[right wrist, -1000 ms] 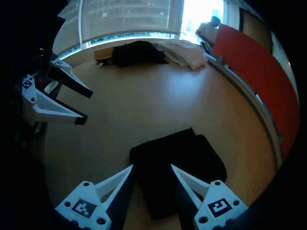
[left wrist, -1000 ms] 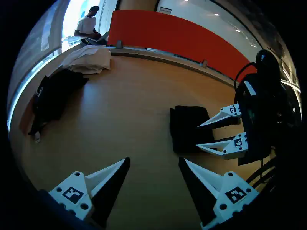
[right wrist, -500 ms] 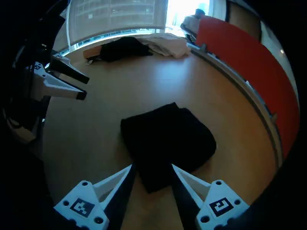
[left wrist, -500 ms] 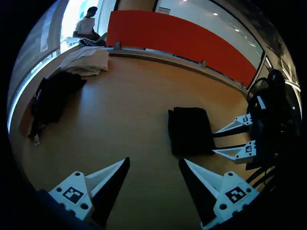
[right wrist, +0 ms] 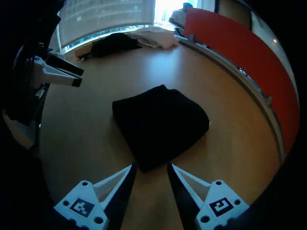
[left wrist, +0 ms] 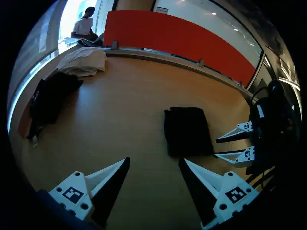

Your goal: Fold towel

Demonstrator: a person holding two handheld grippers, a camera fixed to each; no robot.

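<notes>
Left gripper view: I see my left gripper (left wrist: 153,160), fingers wide apart, holding nothing, above the wooden table (left wrist: 115,115).
Right gripper (right wrist: 151,165): fingers parted, empty, tips just short of the towel (right wrist: 161,124).
Towel: black, folded, lying flat on the table.

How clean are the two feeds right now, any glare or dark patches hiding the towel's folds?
Left gripper view: the window is blown out, and the black towel reads as a flat dark patch, folds barely visible; the fisheye bows the red panel. Right gripper view: same window glare at the top, towel outline crisp against the table, its surface almost featureless.
</notes>
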